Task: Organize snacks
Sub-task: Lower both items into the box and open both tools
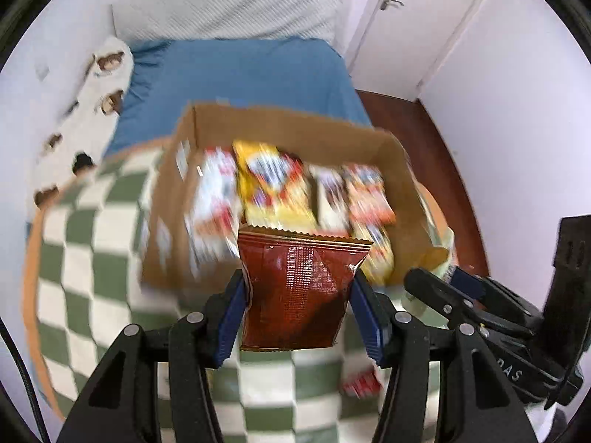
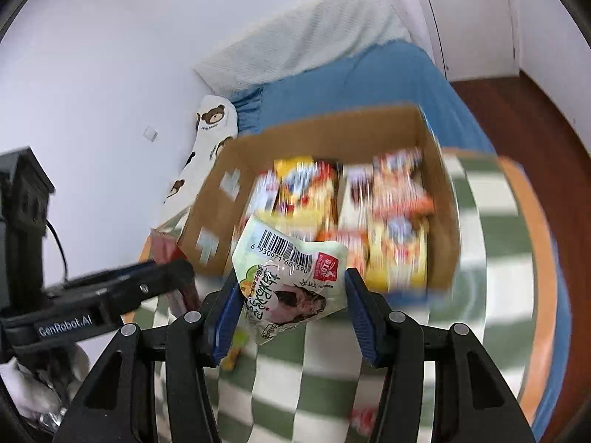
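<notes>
Snack packets, a crinkled red-brown foil one (image 1: 299,288) and a pale green barcoded one (image 2: 291,280), were gripped by left gripper (image 1: 299,317) and right gripper (image 2: 291,313), with the open cardboard box (image 1: 295,118) just ahead.

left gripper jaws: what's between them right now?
In the left wrist view, a dark red snack packet sits between the left gripper's jaws, pinched at both sides, in front of the cardboard box.

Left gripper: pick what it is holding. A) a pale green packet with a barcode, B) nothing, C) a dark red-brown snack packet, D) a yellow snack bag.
C: in the left wrist view the left gripper has its blue pads pressed on either side of a dark red-brown snack packet, held up in front of the cardboard box; the pale green packet sits in the right gripper.
</notes>
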`<state>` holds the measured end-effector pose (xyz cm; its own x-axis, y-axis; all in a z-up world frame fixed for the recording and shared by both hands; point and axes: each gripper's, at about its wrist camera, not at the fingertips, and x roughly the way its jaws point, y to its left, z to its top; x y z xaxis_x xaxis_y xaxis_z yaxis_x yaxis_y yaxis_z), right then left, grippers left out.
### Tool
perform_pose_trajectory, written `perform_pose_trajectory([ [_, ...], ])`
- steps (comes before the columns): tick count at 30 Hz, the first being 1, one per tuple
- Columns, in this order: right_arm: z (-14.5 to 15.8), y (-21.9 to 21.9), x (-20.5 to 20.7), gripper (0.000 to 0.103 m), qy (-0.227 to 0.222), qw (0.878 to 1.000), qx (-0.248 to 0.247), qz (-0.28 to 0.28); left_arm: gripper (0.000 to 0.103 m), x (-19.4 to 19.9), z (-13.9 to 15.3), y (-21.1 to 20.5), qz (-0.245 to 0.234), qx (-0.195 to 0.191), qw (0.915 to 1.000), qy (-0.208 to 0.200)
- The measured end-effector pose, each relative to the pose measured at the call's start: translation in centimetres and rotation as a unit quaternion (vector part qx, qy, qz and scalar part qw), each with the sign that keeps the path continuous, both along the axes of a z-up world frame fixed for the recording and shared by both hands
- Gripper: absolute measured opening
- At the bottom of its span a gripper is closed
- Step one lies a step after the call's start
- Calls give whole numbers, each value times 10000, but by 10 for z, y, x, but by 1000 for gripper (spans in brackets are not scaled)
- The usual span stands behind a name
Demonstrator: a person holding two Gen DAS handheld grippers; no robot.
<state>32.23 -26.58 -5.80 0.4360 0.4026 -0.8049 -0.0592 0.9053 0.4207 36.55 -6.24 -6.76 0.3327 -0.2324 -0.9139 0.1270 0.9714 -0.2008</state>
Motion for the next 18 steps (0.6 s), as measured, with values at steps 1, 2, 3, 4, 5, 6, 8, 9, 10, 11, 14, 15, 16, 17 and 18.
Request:
perform_pose_trajectory([
  [1,1,-4,16,57,30,10000,-58,35,53,18,-1,3,24,64,10000,32],
  [2,-3,-4,35,57,98,9999,-124,55,53,33,-5,7,66,102,9999,77],
  [3,-6,-5,52,57,144,9997,-174,60,53,48,-10,9,98,163,9997,117],
  [4,-10,-4,67,57,207,9994,-254,114,53,62,-15,13,117,227,9995,192],
  [5,-16,-1,81,57,281,9989,-362,137,53,76,-22,16,151,230,9992,286],
  [6,-21,1,91,57,330,9985,-403,136,53,89,-31,18,152,235,9988,403],
  [8,-36,6,112,58,535,9971,-506,190,53,111,-48,22,230,290,9974,623],
  [9,-42,6,119,64,588,9967,-524,182,53,118,-56,22,239,342,9969,665],
  [10,-50,9,127,70,711,9955,-578,232,54,128,-66,21,212,434,9956,809],
  [11,-60,10,136,74,891,9936,-651,251,62,132,-73,21,189,465,9945,916],
  [14,-81,9,145,98,1247,9887,-820,168,96,144,-95,21,162,502,9915,1188],
  [15,-86,10,148,98,1315,9869,-914,202,96,143,-98,20,157,521,9912,1203],
  [16,-90,11,150,98,1382,9847,-1035,219,96,144,-101,20,154,552,9909,1220],
  [17,-92,11,151,98,1385,9841,-1086,229,96,144,-104,21,178,568,9905,1239],
  [18,-96,11,151,98,1383,9837,-1129,229,96,143,-105,21,173,540,9907,1239],
])
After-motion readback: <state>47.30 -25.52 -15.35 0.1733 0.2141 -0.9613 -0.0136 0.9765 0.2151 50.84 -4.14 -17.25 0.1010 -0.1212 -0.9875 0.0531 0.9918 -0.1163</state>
